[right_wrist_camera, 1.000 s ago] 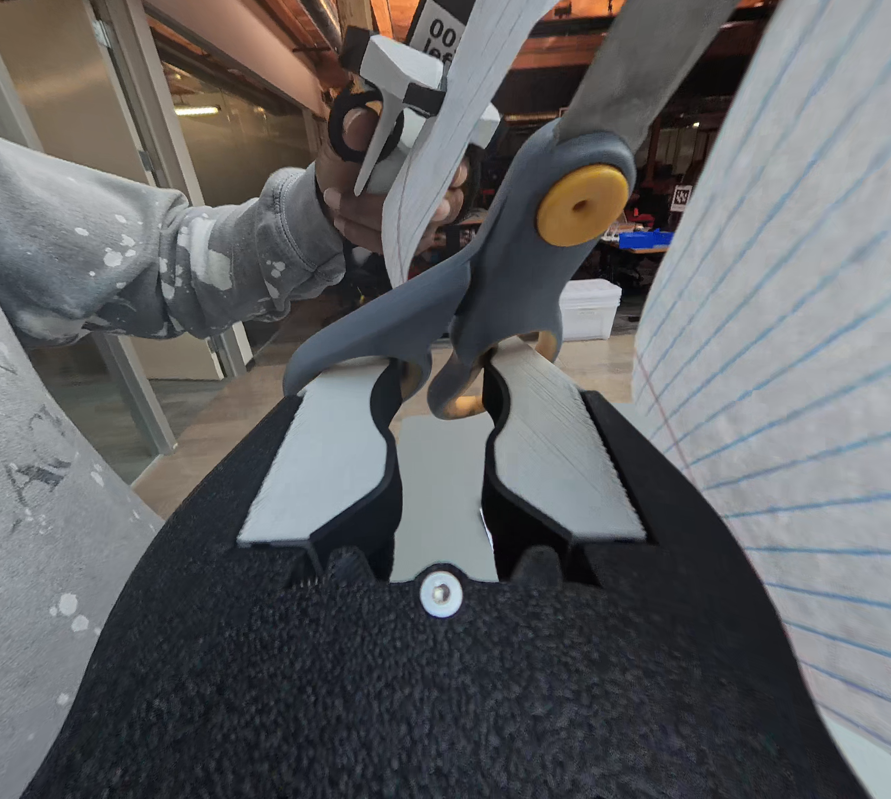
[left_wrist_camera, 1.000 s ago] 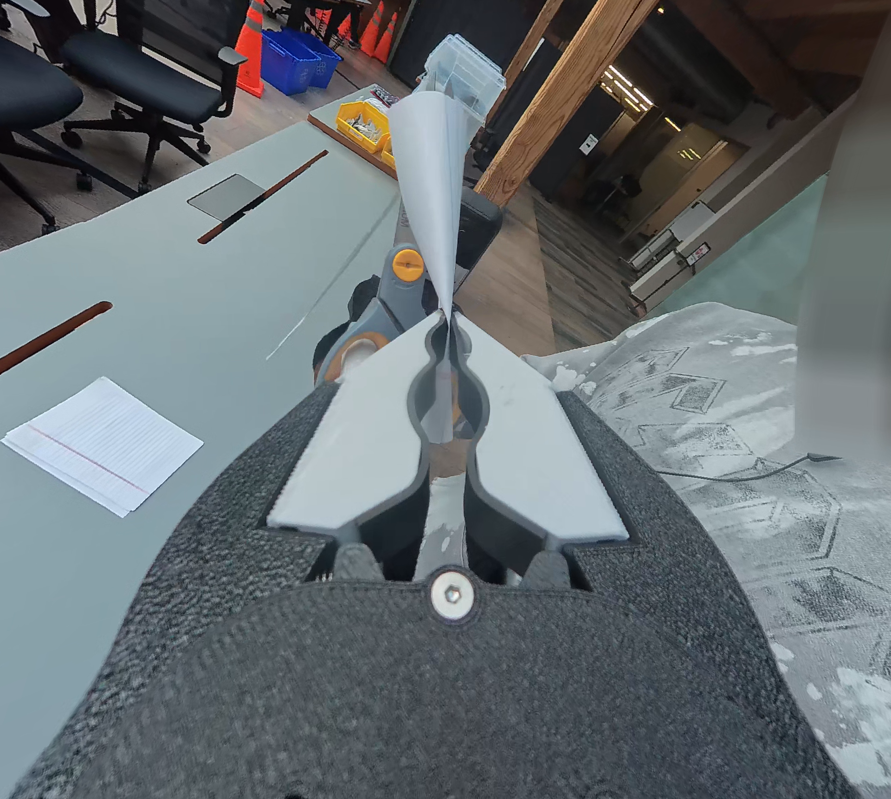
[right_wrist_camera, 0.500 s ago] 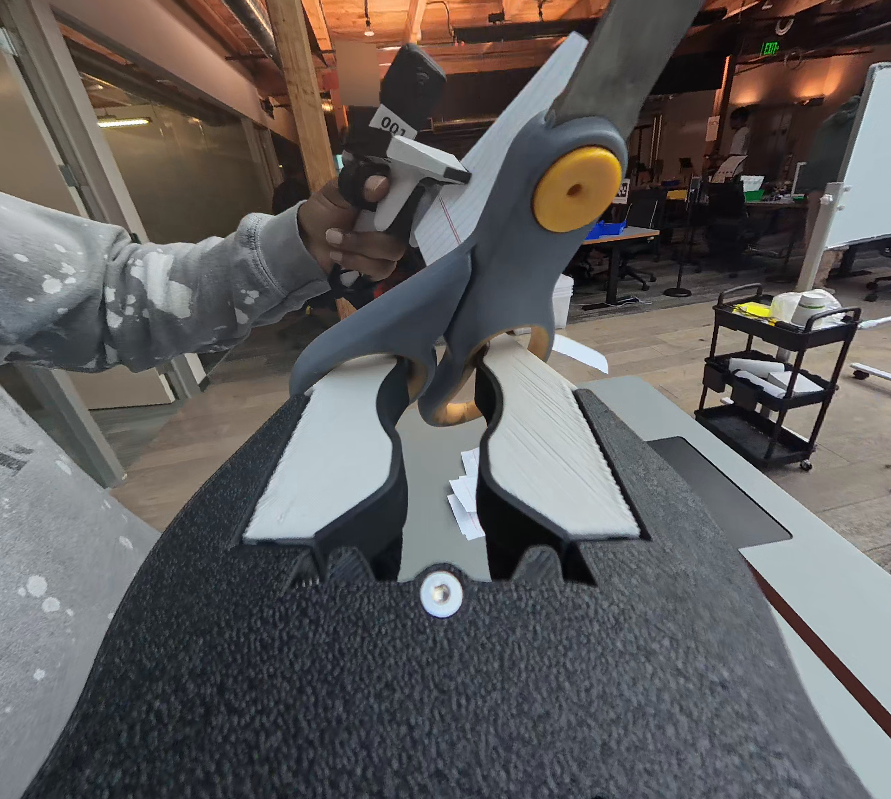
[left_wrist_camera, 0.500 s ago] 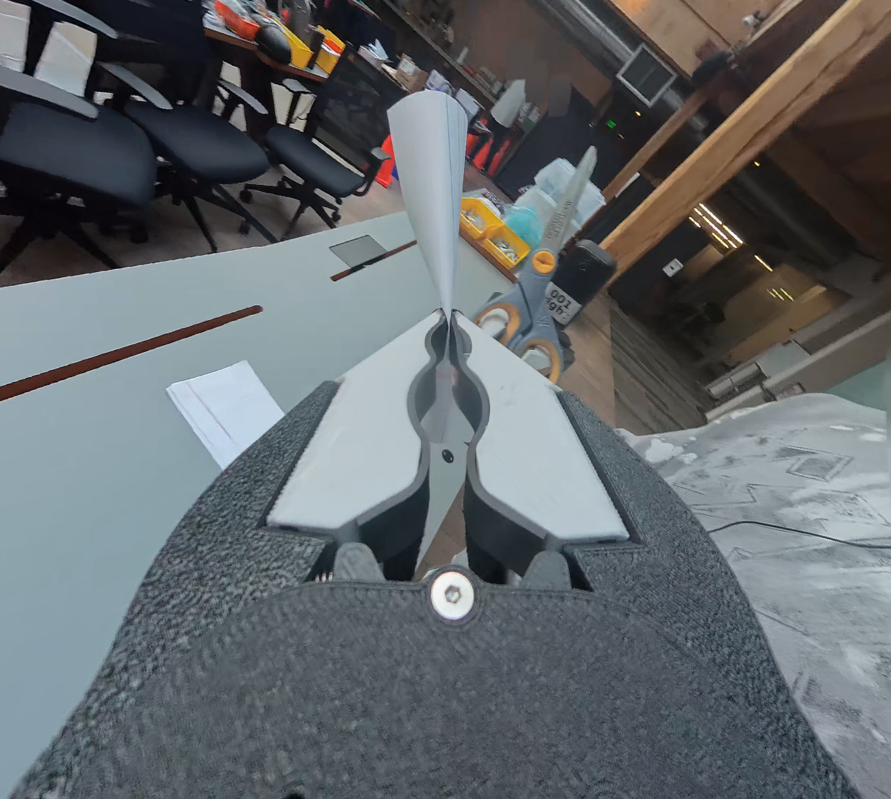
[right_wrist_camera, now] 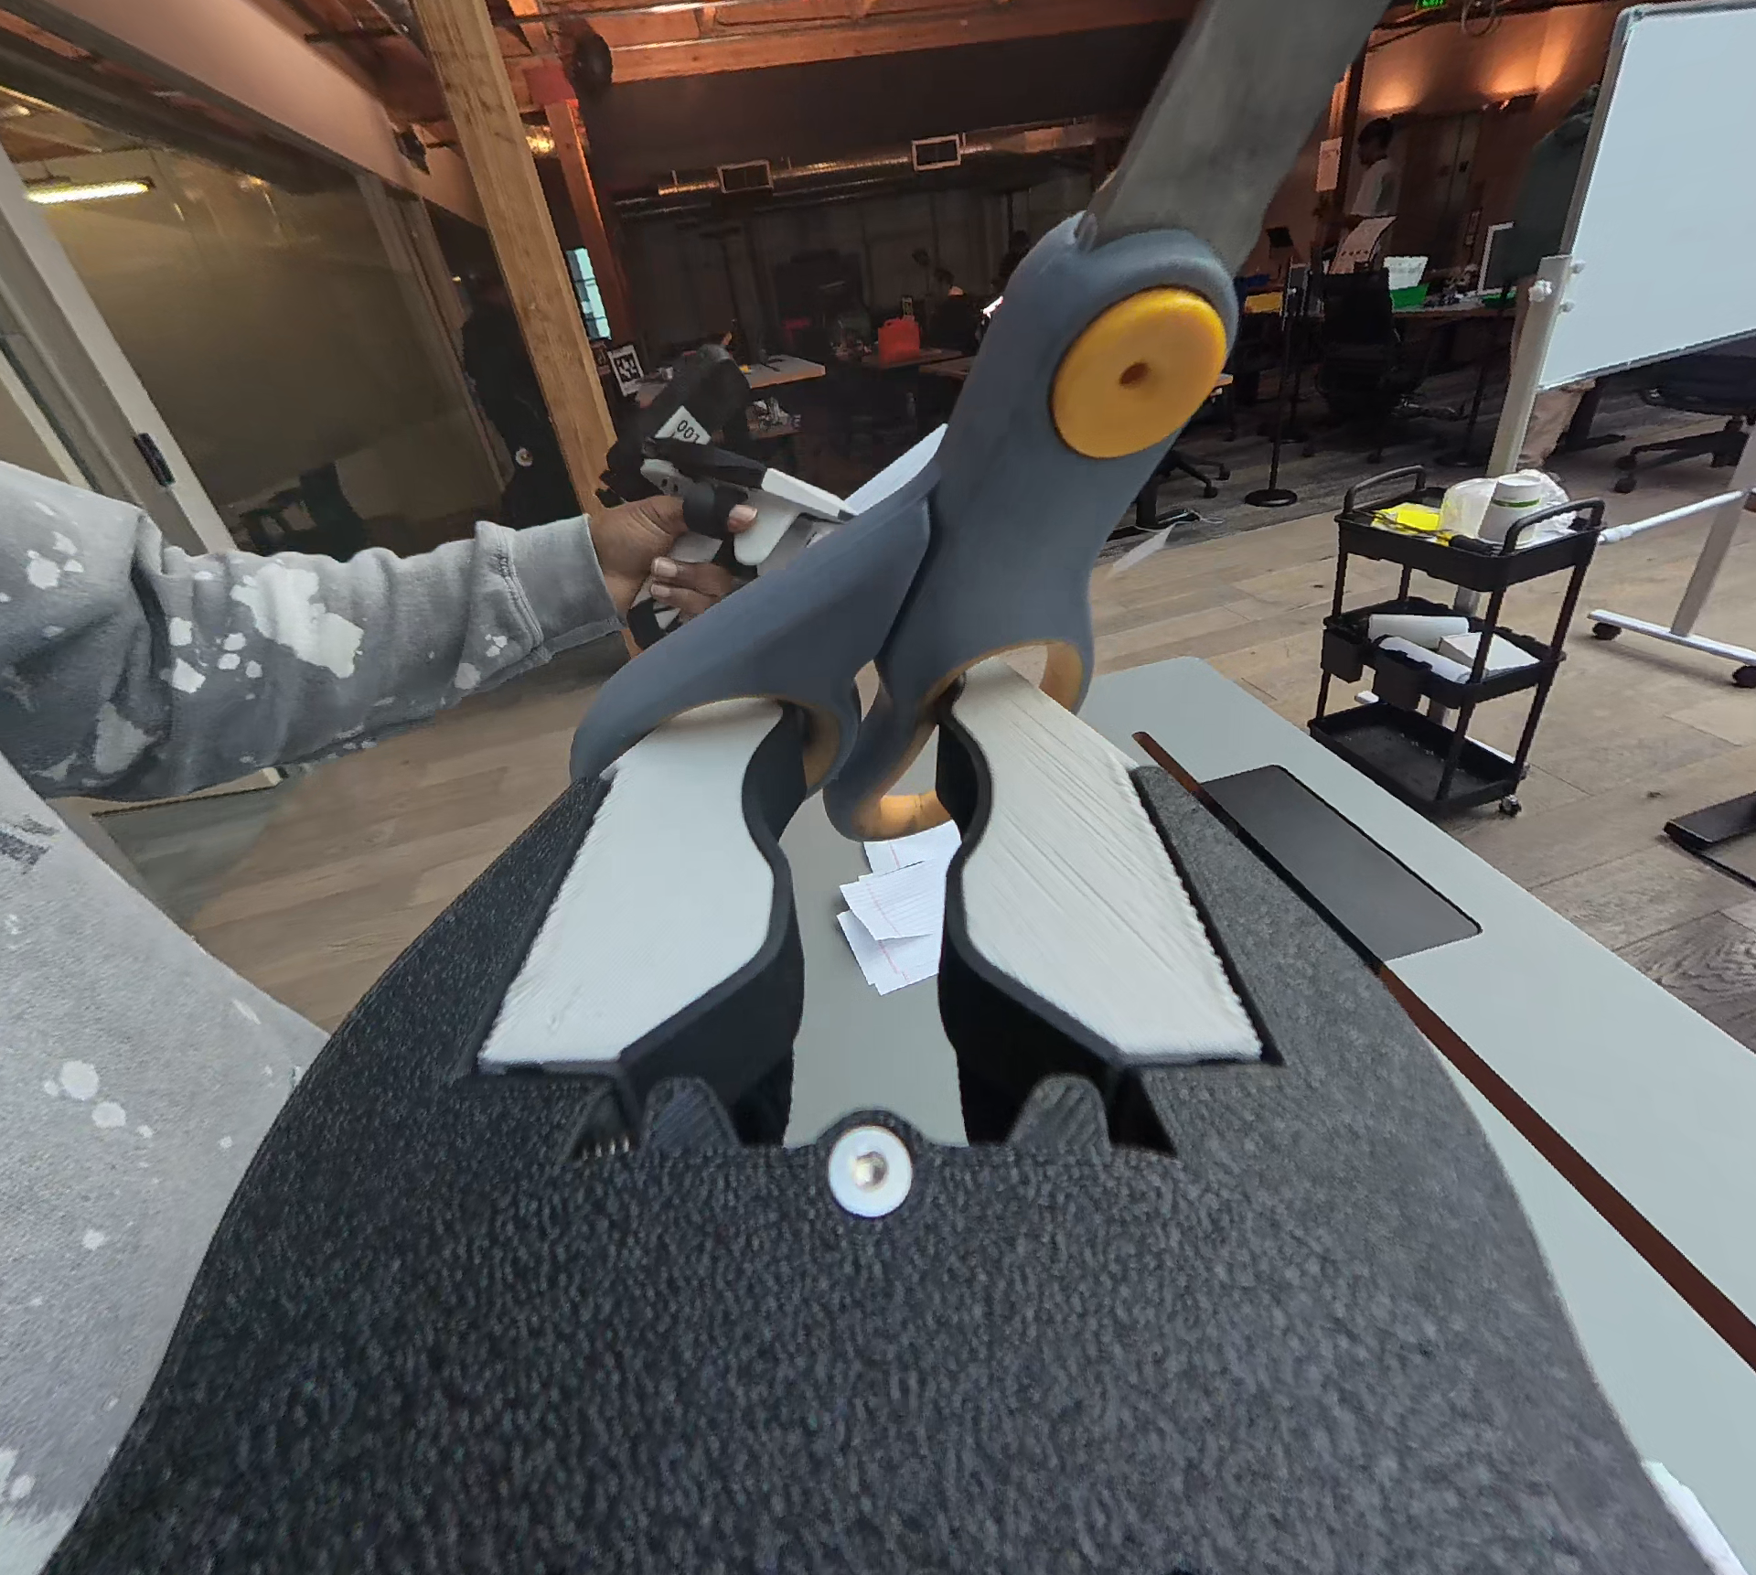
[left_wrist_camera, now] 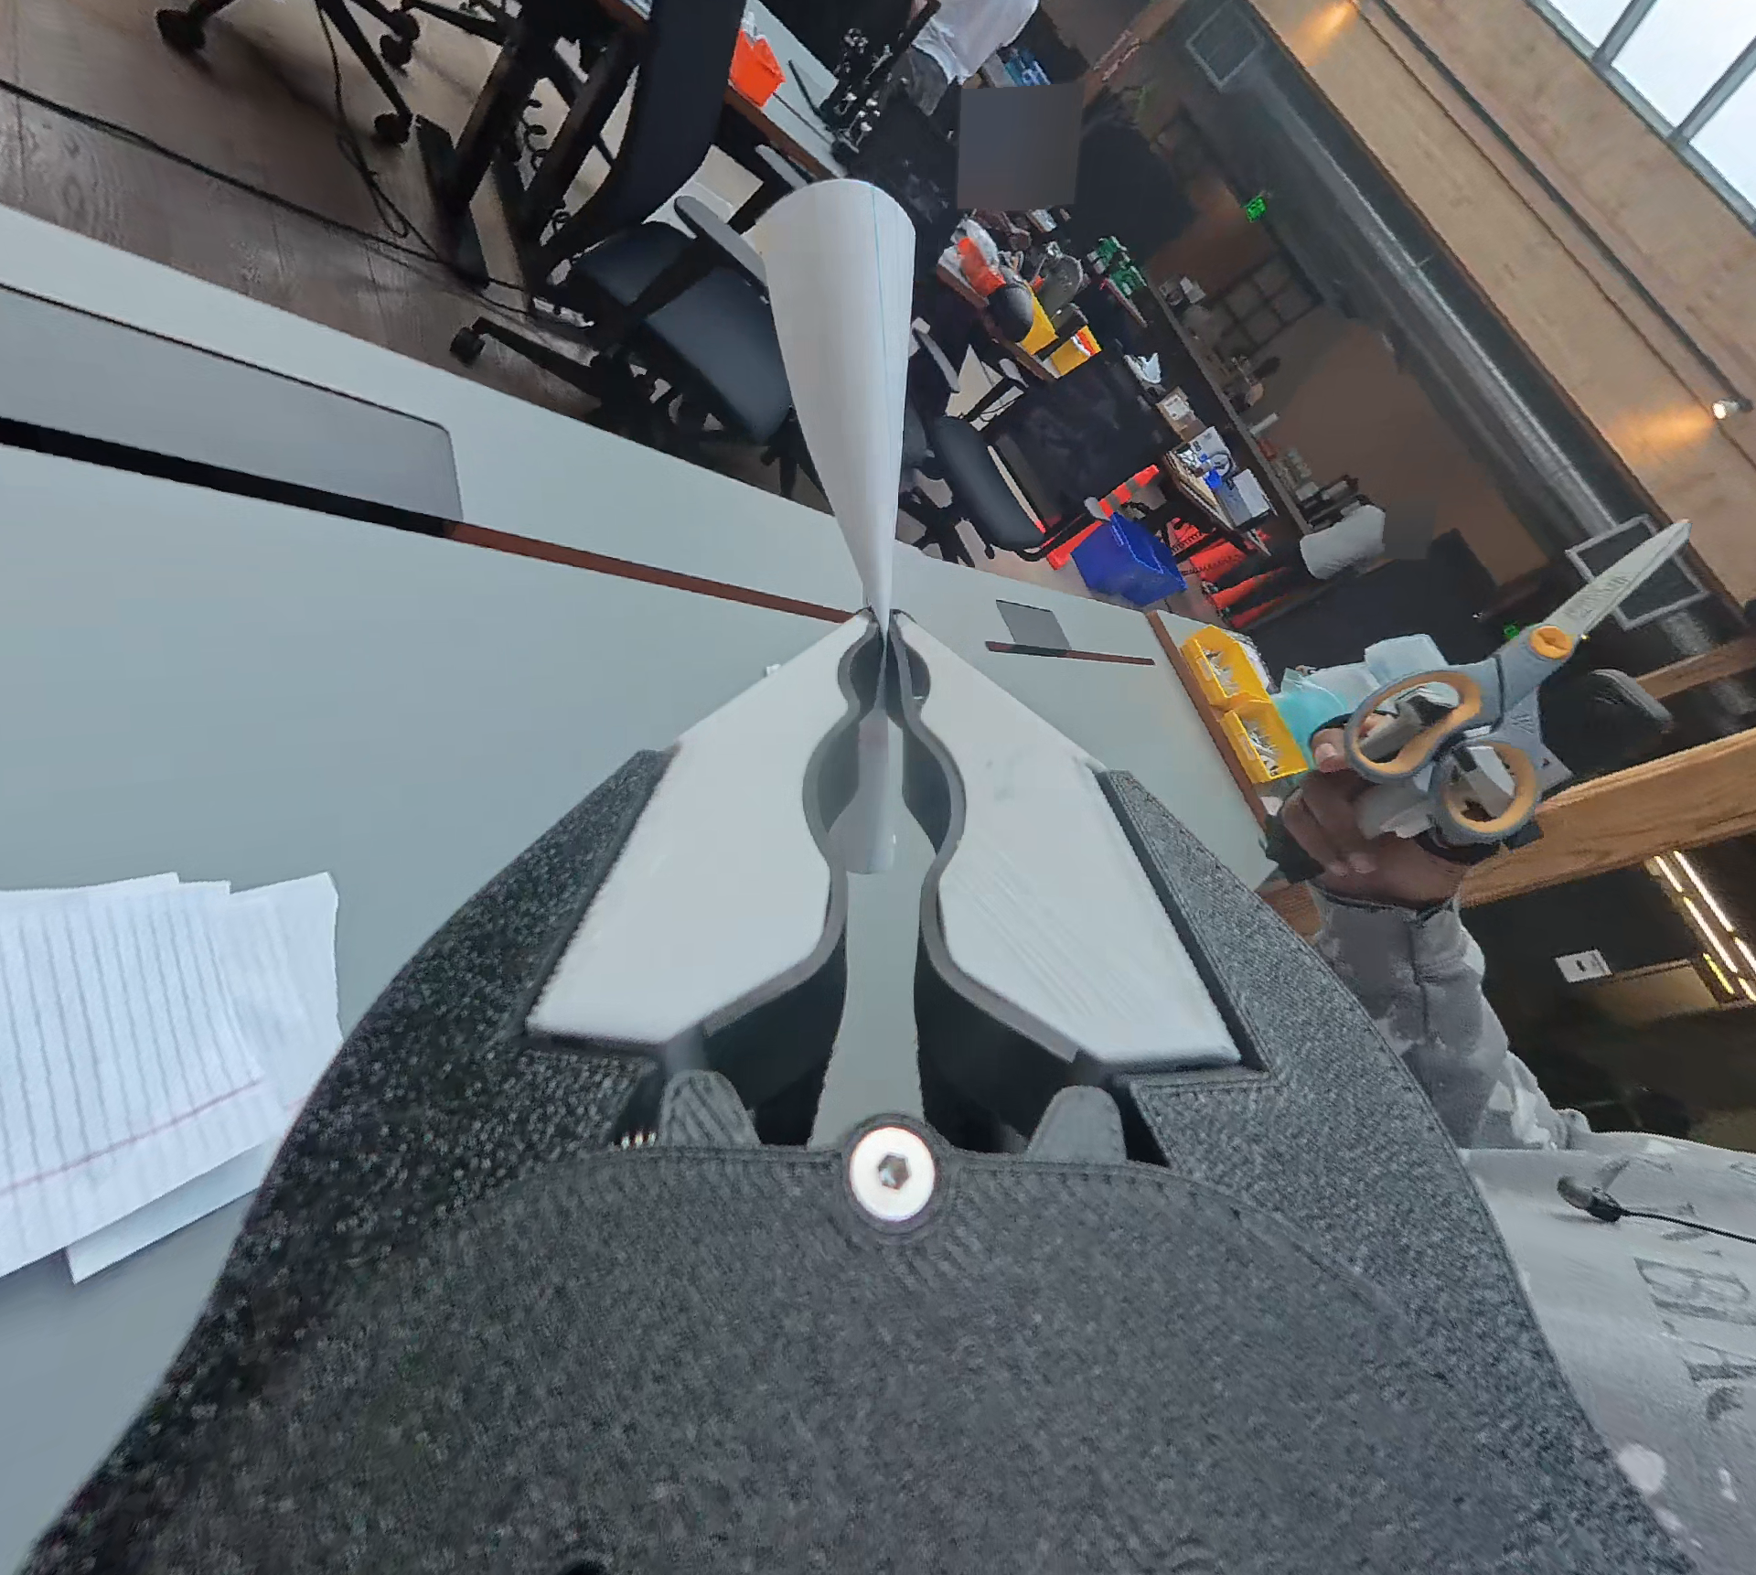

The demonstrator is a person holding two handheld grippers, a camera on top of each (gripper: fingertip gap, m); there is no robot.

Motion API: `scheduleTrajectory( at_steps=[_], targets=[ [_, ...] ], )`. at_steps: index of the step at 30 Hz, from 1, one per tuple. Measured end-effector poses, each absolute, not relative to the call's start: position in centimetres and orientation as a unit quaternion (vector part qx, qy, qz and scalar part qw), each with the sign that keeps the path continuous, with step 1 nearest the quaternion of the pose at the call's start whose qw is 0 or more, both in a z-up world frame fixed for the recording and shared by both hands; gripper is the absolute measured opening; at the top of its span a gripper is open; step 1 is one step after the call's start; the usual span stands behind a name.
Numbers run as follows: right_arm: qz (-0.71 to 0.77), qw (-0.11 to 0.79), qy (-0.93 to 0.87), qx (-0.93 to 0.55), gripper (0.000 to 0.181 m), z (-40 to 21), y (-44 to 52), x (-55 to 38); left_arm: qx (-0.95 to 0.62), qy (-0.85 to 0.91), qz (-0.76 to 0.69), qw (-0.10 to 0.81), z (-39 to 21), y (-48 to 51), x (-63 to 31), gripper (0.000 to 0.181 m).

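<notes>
the left gripper (left_wrist_camera: 884,627) had its fingers pressed together at the tips on a strip of white paper (left_wrist_camera: 850,380), pinching it by its narrow end so that the strip stood up and fanned wider beyond the fingertips; a short tail of the same strip (left_wrist_camera: 869,817) hung back in the hollow between the two fingers. held that way, its free length was out in the air, clear of the grey table (left_wrist_camera: 285,674) below. the paper looked thin, pale and faintly lined, curled lengthwise into a shallow cone. left of and behind the fingers, loose lined sheets (left_wrist_camera: 124,1054) lay flat on the table. the right gripper (right_wrist_camera: 874,731) held grey scissors with orange trim (right_wrist_camera: 998,503) by the handles, one finger threaded through each loop, so that parting or closing the fingers would likely work the blades. the loops sat close together and the single dark blade (right_wrist_camera: 1264,37) rose as one bar past the orange pivot (right_wrist_camera: 1135,370), so the scissors appeared shut. below the gap between these fingers, small cut scraps of lined paper (right_wrist_camera: 898,902) lay on the table. the two grippers were well apart, the scissors off to the far right of the left fingers.
</notes>
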State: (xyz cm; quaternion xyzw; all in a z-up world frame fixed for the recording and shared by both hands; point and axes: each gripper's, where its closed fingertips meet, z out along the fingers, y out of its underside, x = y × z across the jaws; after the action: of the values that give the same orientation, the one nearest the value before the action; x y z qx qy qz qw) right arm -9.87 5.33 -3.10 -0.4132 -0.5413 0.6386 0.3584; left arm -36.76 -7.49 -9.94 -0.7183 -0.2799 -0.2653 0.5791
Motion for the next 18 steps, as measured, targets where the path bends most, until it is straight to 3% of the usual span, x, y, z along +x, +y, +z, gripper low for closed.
scheduleTrajectory(
  at_steps=[18],
  targets=[
    [0.604, 0.347, -0.579, -0.424, 0.021, -3.9, 3.5, -11.1, -0.792, -0.382, -0.251, 0.405, -33.8, -12.3, -41.5, 0.0]
  ],
)
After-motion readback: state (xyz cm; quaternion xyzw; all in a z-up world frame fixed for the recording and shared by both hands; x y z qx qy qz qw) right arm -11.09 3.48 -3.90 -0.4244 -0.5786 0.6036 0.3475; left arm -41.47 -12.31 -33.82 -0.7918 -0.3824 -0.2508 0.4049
